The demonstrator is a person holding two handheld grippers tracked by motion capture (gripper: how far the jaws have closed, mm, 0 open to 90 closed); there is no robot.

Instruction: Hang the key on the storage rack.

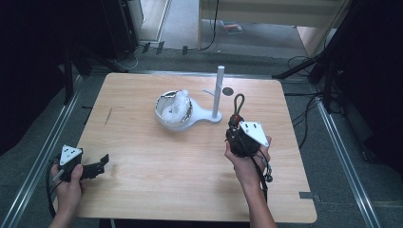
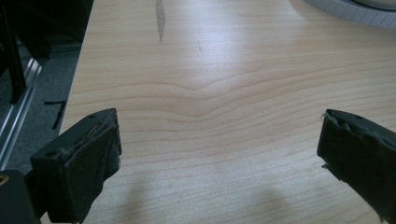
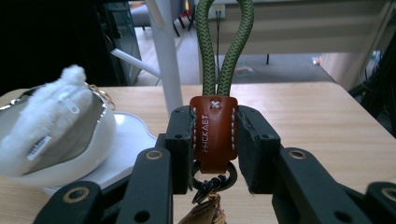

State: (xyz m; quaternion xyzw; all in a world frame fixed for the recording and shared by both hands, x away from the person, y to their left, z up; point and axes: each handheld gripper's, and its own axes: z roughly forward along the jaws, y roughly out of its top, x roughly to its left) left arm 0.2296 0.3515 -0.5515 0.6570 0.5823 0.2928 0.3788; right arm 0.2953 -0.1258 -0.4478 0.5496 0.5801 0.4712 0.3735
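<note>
My right gripper (image 1: 236, 124) (image 3: 214, 140) is shut on a keychain: its brown leather tab (image 3: 214, 135) sits between the jaws, and a green cord loop (image 3: 224, 42) (image 1: 238, 102) stands up from it. It hovers just right of a white stand with an upright post (image 1: 219, 90) (image 3: 166, 51). The stand's white bowl (image 1: 166, 118) (image 3: 93, 149) holds a white fluffy pouch (image 1: 177, 105) (image 3: 51, 119). My left gripper (image 1: 97, 165) (image 2: 219, 154) rests open at the table's front left, with bare wood between its jaws.
The wooden table (image 1: 157, 180) has a dark streak (image 1: 109, 115) (image 2: 160, 18) at its left. A small dark disc (image 1: 228, 90) lies behind the post. Metal rails and cables run along the floor on both sides.
</note>
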